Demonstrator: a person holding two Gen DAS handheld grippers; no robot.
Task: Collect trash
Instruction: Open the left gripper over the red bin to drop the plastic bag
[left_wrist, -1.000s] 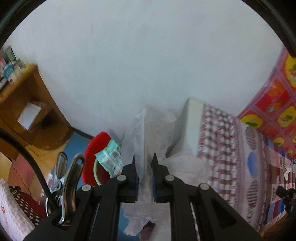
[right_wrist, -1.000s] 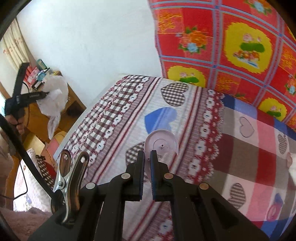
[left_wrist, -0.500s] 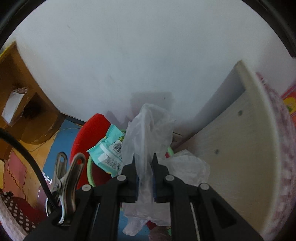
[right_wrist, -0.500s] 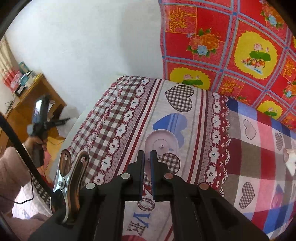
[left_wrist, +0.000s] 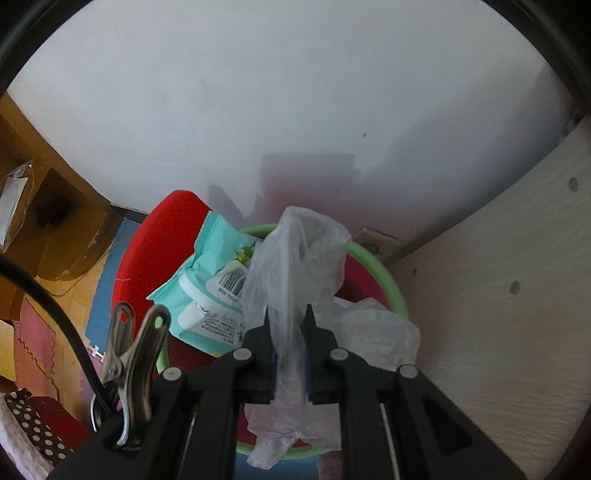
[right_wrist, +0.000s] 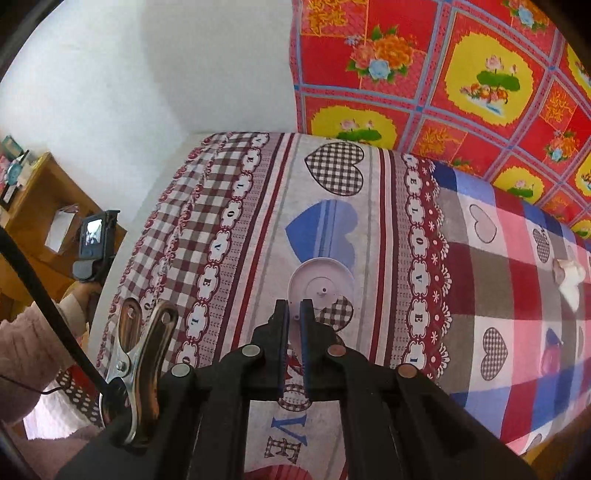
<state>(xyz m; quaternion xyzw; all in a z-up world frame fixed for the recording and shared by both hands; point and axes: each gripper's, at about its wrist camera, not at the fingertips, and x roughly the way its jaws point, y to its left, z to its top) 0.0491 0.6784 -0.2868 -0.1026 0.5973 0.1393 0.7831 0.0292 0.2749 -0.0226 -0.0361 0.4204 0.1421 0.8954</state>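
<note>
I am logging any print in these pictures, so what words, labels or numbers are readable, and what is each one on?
"LOVE", in repeated letter medallions down the borders of the bedsheet.
"VE", large blue letters on the same sheet near the bottom, the rest hidden by the right gripper.
Barcode and small print on the teal packet in the bin: too small and blurred to read.
Wall cloth: pictures only, nothing readable.
</note>
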